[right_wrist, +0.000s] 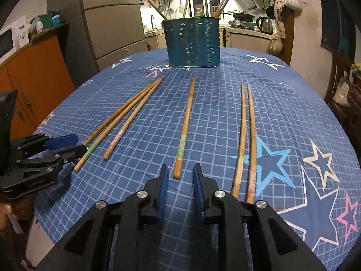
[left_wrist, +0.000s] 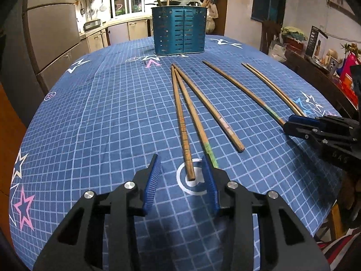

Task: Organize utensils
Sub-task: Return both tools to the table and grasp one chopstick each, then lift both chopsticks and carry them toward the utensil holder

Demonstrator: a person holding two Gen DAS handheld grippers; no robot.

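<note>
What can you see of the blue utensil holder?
The blue utensil holder is a metal-looking tub with rows of small slots punched through its walls and a vertical seam down the front. It stands upright at the far end of the blue grid-patterned tablecloth, beyond the loose chopsticks, touching none of them. A few wooden sticks or handles poke out of its top. Neither gripper is near it.

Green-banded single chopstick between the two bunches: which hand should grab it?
Right. The right gripper has its jaws open straddling the line of that chopstick, just short of its near end. The left gripper sits at the three-stick bunch.
</note>
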